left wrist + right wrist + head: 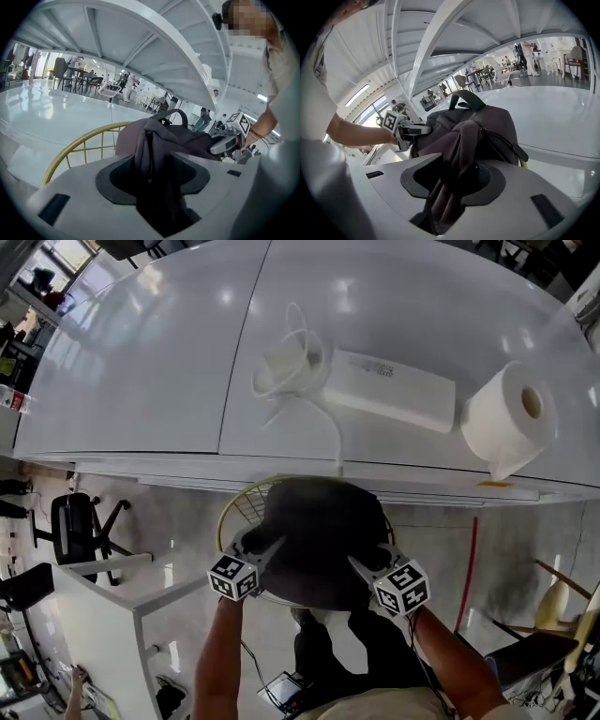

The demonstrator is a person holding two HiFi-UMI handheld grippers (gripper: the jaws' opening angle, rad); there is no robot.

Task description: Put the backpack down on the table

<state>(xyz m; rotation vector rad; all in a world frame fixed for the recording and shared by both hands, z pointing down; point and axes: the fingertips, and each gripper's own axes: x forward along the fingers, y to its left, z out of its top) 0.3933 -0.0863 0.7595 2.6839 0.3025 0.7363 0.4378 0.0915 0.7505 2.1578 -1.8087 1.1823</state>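
A dark purple-grey backpack [323, 540] rests on a yellow wire chair [239, 502] just below the front edge of the white table [169, 362]. My left gripper [267, 549] is at the bag's left side and my right gripper [366, 566] at its right side. In the left gripper view a gathered fold of the backpack [173, 136] runs down into the left gripper [152, 187], pinched there. The right gripper view shows the same: bunched fabric of the backpack [483, 126] is squeezed in the right gripper [450, 187]. The bag's top handle [464, 97] stands up free.
On the table lie a toilet roll [506, 418], a flat white box [389, 390] and a coiled white cable [286, 367]. A white desk [103, 606] stands at lower left beside a black office chair [75, 526]. A red pole [467, 568] leans at right.
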